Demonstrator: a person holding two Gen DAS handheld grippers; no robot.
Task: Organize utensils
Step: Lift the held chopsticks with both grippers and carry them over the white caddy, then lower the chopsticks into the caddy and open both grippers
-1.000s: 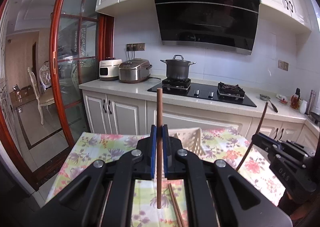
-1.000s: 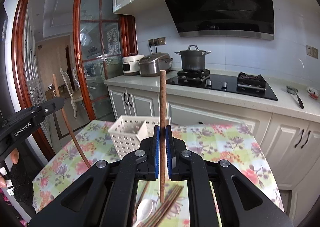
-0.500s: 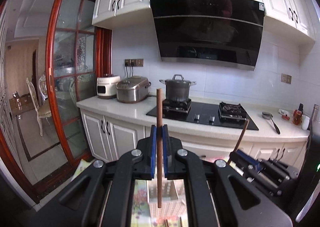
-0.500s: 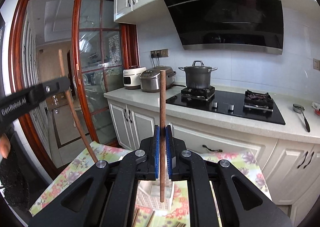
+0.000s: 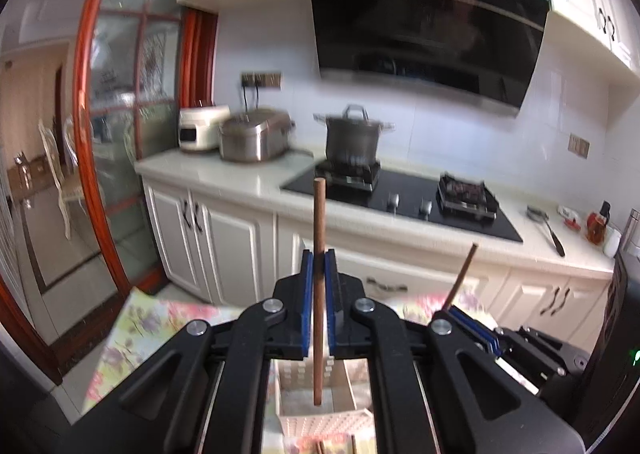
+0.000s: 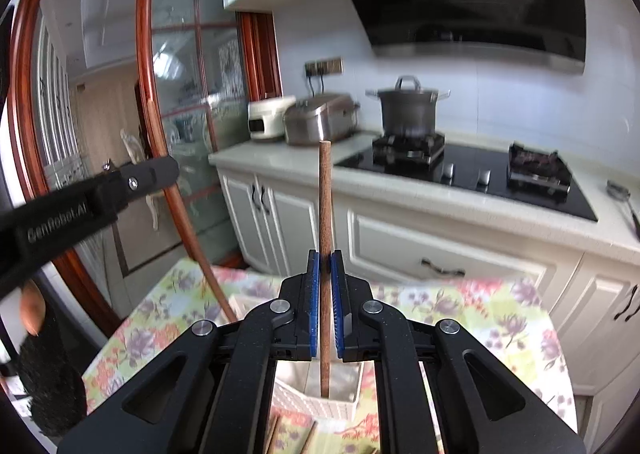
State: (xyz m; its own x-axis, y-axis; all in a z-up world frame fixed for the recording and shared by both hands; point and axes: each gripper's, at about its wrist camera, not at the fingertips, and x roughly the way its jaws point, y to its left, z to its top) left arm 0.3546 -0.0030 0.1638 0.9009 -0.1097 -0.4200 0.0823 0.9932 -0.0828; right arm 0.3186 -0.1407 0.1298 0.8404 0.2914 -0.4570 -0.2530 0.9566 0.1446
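My left gripper (image 5: 319, 266) is shut on a brown wooden chopstick (image 5: 319, 221) that stands upright between its blue pads. The stick's lower tip hangs over the white slotted basket (image 5: 320, 420) seen below the jaws. My right gripper (image 6: 325, 268) is shut on a second upright chopstick (image 6: 325, 193), its lower end over the same basket (image 6: 316, 400). In the left wrist view the right gripper (image 5: 466, 312) sits low on the right with its stick (image 5: 463, 274) leaning. The left gripper (image 6: 120, 183) crosses the right wrist view at the left, its chopstick (image 6: 200, 254) slanting down.
The basket stands on a floral tablecloth (image 6: 480, 306). More chopsticks (image 6: 272, 434) lie on the cloth just in front of it. Beyond the table runs a counter (image 5: 240, 177) with a pot (image 5: 352, 133), rice cookers (image 5: 252, 137) and a hob. A glass door (image 5: 116, 133) lies left.
Both grippers have moved forward over the table toward the counter and risen a little, each keeping its chopstick. The basket has shifted from ahead of the jaws to beneath them.
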